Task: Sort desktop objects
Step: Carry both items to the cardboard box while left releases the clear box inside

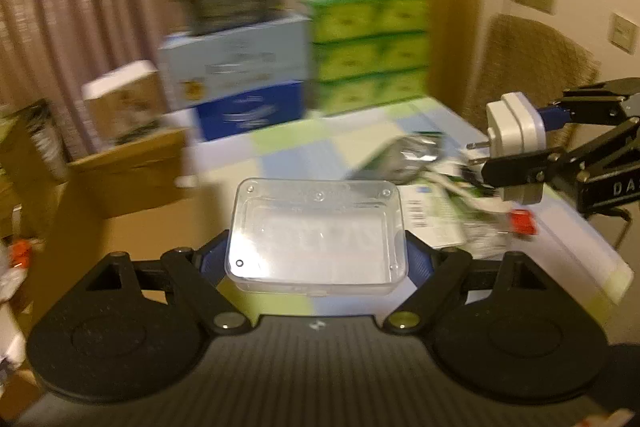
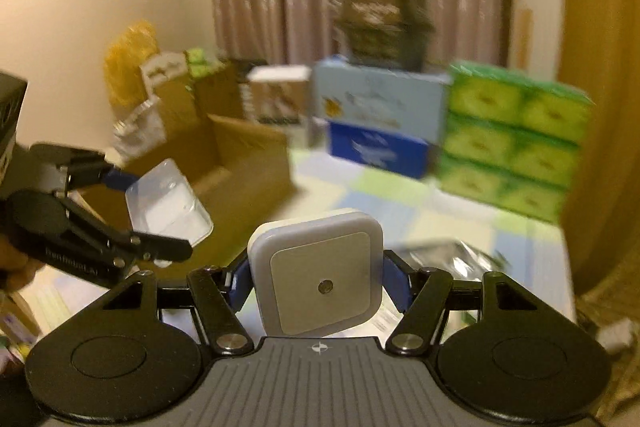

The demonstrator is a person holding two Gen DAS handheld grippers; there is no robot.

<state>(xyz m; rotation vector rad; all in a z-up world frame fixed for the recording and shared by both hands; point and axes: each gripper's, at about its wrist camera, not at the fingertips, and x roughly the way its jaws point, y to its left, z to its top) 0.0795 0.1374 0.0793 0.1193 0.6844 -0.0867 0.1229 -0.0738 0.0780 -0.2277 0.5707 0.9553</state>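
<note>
- Checked surface, boxes stacked at the back, packets left lying on it.
- Left gripper fingers clamp clear box, lifted.
- Right gripper fingers clamp white plug, lifted.
- Neither placed yet; sorting looks partway.

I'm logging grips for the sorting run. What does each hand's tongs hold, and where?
Left tongs: clear plastic box, gripped across its two short ends. Right tongs: white plug adapter, gripped by its two sides.

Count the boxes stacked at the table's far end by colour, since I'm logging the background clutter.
Light blue box: 1
Dark blue box: 1
Brown patterned box: 1
White-topped box: 1
Total: 4; the green packs beside them are not counted.
</note>
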